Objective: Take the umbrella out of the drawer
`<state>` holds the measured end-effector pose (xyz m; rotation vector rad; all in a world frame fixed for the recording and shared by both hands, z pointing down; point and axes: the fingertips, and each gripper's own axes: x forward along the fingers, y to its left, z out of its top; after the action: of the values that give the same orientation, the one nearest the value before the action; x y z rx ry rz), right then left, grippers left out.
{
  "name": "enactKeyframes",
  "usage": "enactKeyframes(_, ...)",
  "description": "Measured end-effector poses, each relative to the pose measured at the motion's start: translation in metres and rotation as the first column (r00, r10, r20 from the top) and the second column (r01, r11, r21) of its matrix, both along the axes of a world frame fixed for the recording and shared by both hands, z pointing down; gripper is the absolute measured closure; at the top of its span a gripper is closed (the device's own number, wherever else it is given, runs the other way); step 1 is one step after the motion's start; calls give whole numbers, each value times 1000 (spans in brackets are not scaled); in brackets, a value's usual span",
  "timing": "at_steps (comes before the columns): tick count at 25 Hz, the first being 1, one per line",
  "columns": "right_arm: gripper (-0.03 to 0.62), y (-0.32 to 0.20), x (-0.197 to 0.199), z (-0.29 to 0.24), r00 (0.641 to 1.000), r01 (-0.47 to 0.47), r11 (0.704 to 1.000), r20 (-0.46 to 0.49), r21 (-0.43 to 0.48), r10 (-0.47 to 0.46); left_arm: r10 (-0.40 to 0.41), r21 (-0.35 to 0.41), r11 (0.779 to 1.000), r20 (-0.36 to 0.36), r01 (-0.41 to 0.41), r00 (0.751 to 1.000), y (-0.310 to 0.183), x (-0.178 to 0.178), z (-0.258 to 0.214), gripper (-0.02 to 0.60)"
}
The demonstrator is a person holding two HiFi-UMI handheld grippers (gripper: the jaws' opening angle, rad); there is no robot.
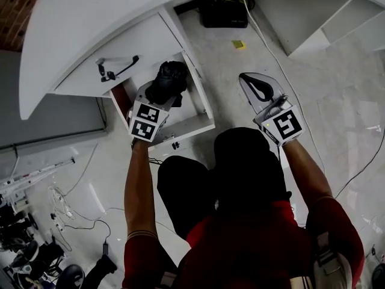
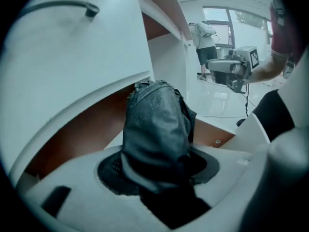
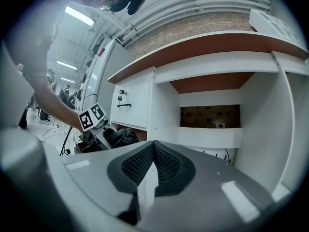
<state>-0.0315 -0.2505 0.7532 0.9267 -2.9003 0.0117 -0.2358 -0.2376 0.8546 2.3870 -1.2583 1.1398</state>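
Closest to me, my right gripper [image 1: 260, 89] hangs out over the pale floor, well apart from the furniture. Its pads are pressed together with nothing between them, so it has no part in this step.

My left gripper [image 1: 163, 96] is angled downward. Its fingers [image 2: 116, 170] pinch the near end of the black folded fabric umbrella [image 2: 157, 124], and the bundle sticks out past the jaws toward the cabinet.

From the head view, the umbrella sits over the mouth of the open white drawer with reddish-brown inner walls [image 1: 203, 104]. I cannot tell whether its far end has cleared the rim.

Behind that are the white cabinet front with a dark bar handle [image 1: 117, 65] and the curved white desk top [image 1: 90, 11].

I judge that the grasp is made and the lift is under way. What is left is to bring the umbrella fully clear of the drawer and away from the desk.
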Motion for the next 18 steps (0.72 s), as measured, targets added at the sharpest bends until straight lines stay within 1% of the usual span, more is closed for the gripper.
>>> enactKeyframes(2,582,0,-3,-11,1000,1,1000,-2,3,-1,21,25,999,-13,-21,1000,5,5,-13,334)
enactKeyframes(8,582,5,-14,-49,1000,4,1000,-23,-14,-5,64,62,996,-57,-60,996,16,21,-51,334)
enactKeyframes(13,582,16,-18,-96,999,12,999,-38,-36,-13,64,118,992,-120,-50,991,30,35,-99,334)
enactKeyframes(16,582,26,-15,-123,996,23,996,-83,-82,-29,66,148,988,-161,-42,985,41,45,-137,334)
enactKeyframes(18,582,28,-16,-151,994,17,995,-108,-100,-28,62,171,985,-189,-29,980,48,48,-167,334)
